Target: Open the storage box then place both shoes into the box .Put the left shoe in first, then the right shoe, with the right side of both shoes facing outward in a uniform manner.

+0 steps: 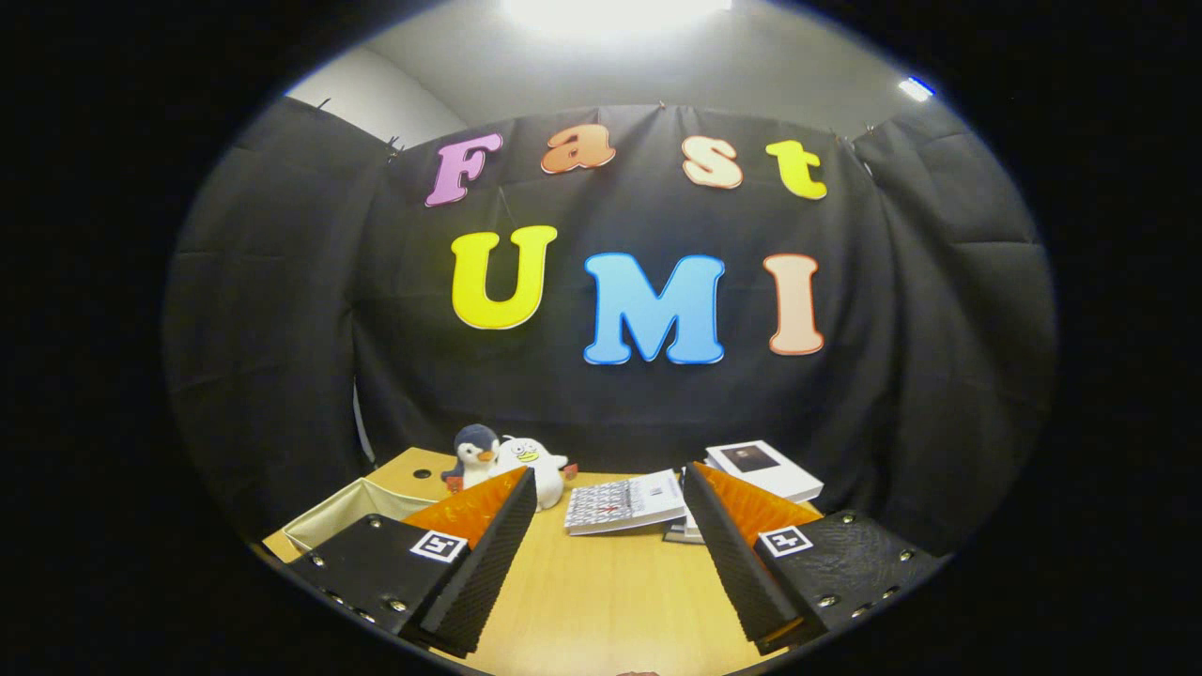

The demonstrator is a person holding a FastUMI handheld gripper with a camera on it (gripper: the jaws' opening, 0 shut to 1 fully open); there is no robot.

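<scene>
My gripper is open, held above the wooden table, with only bare tabletop between the two fingers. A pale fabric storage bin sits just left of the left finger, partly hidden behind it; I cannot tell whether it is the storage box. The right finger stands in front of a stack of books.
Beyond the fingers, at the back of the table, sit a dark penguin plush and a white plush. A patterned book lies ahead, and a white book rests on the stack to the right. Black cloth walls close the booth.
</scene>
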